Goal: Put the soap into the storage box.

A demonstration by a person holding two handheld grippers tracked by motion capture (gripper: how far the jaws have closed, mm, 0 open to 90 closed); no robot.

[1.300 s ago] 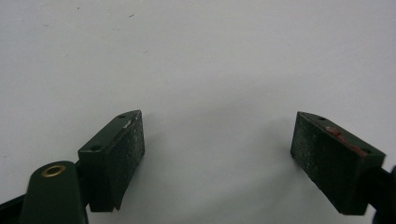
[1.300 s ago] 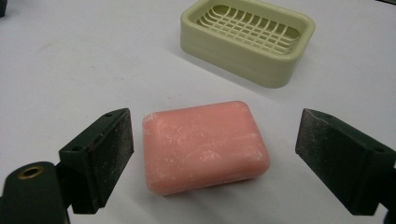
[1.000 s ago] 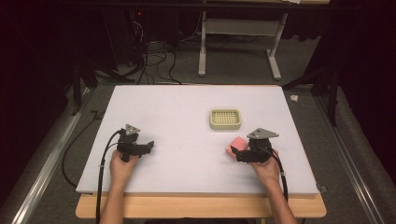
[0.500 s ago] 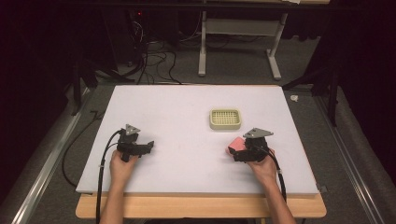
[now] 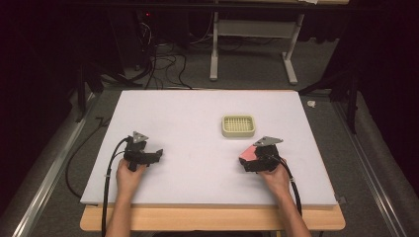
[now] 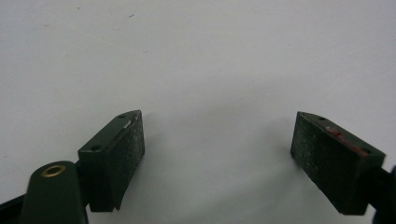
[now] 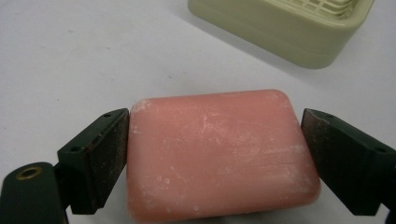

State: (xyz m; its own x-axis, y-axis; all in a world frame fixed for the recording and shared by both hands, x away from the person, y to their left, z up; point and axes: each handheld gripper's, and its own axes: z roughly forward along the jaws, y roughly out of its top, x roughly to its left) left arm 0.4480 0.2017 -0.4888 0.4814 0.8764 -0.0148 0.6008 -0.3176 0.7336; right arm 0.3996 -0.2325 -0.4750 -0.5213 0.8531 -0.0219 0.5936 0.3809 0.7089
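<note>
**Operator:** My right gripper (image 7: 215, 154) has its jaws on both short ends of the pink soap bar (image 7: 219, 154). The left pad (image 7: 116, 154) lies flat against the bar; the right pad (image 7: 322, 154) meets it at the far end. So I call it clamped on the soap.

**Observer:** Where is the bar on the table?

**Operator:** In the high view the soap (image 5: 248, 154) sits at the front right of the white table (image 5: 188, 123), right at the nose of my right gripper (image 5: 253, 160). I cannot tell whether it rests on the surface or is lifted a little.

**Observer:** And the dish?

**Operator:** The pale green soap dish (image 5: 238, 125) stands beyond the bar, near it but apart. In the right gripper view its wall (image 7: 280, 32) shows past the soap, with bare table between them. Its slotted grid top is visible at the upper edge.

**Observer:** Your other hand?

**Operator:** My left gripper (image 5: 154, 154) is at the front left, well apart from the soap. In the left gripper view its jaws stand wide, with bare white surface (image 6: 210, 70) between them, gripping nothing.
</note>
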